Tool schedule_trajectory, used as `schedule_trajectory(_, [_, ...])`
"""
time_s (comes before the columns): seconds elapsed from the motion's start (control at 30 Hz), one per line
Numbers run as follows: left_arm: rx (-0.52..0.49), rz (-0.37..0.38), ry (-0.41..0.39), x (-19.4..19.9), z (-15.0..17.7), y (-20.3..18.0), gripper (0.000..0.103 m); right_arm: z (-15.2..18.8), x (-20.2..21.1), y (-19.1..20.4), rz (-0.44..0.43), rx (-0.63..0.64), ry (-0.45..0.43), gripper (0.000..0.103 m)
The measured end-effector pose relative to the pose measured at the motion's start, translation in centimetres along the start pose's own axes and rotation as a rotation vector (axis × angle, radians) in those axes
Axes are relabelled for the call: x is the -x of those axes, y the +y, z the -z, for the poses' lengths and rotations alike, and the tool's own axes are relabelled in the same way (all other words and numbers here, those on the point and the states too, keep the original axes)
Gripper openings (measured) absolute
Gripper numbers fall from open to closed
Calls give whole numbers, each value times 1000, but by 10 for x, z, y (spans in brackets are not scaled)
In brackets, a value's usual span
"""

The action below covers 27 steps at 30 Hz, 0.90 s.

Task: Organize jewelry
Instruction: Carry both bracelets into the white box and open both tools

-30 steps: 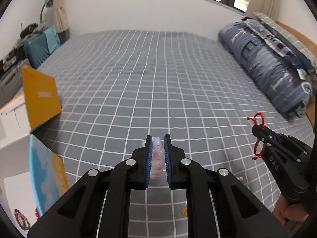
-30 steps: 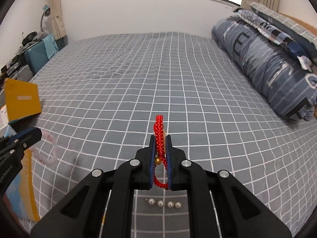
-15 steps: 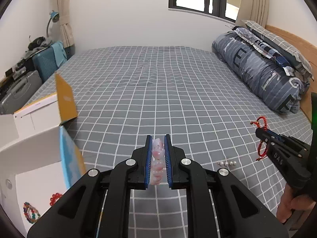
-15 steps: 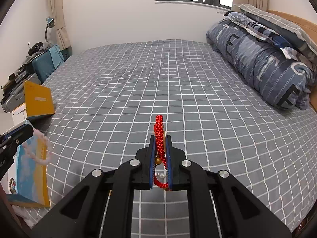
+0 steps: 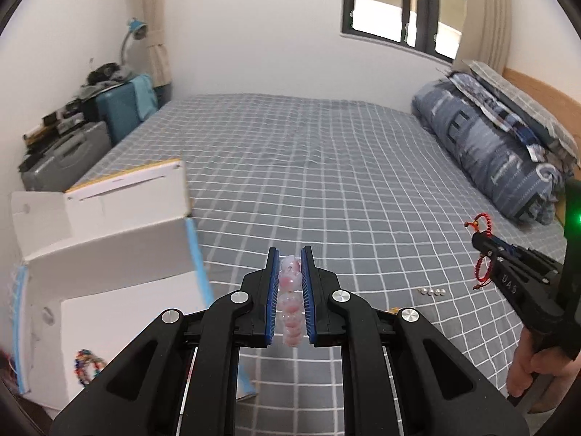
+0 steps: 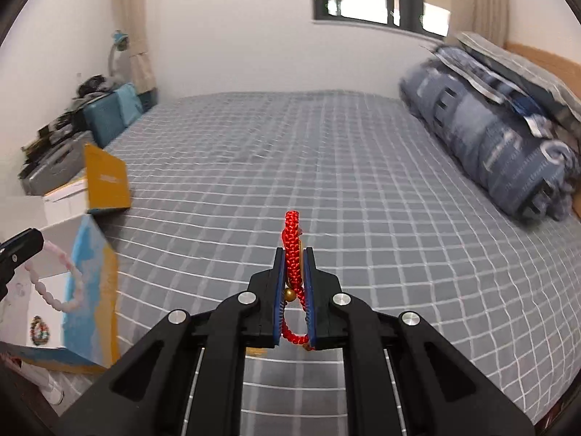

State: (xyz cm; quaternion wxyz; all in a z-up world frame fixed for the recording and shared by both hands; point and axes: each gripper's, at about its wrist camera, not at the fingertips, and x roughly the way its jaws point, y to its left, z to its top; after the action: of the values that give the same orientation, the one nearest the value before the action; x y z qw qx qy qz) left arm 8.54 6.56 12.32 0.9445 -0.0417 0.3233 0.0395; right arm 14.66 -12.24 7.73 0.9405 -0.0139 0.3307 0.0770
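Observation:
My left gripper [image 5: 289, 259] is shut on a pink bead bracelet [image 5: 290, 298], held above the grey checked bed beside an open white box [image 5: 109, 261]. The bracelet also hangs from that gripper in the right wrist view [image 6: 54, 290]. My right gripper [image 6: 293, 254] is shut on a red braided cord bracelet [image 6: 292, 247] with a gold bead; it shows at the right in the left wrist view [image 5: 483, 250]. A multicoloured bead bracelet [image 5: 87, 367] lies inside the box. A short row of pearls [image 5: 431, 291] lies on the bed.
The box has a yellow flap [image 6: 107, 181] and blue-sided walls [image 6: 90, 283] at the bed's left edge. A rolled blue duvet and pillows [image 5: 490, 145] lie along the right. Suitcases [image 5: 65, 160] and clutter stand beyond the bed's left side.
Both grippers have tilted up and shifted left toward the box, still holding their bracelets. The box now fills more of the left wrist view.

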Motion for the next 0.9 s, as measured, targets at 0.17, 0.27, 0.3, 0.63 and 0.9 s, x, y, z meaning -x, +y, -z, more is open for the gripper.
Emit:
schedule_trajectory(0.17, [47,-79,-31,26,-1,47,12,-10,14,51,-65,51,-28,9])
schedule_trajectory(0.27, [78,-110,-35,35,1,76,12,-15,20,87,-114,75,-36,9])
schedule_trajectory(0.3, [92,-125,-35,38,3,89,12,-17,22,99,-132,81,-37,9])
schedule_trajectory(0.63, [193,-236,17,43,30,190,12,-1,18,236,-319,197,3,9])
schedule_trajectory(0.9, [230,-304,118,14,59,243,12,23,-15,308,-380,309,112,9])
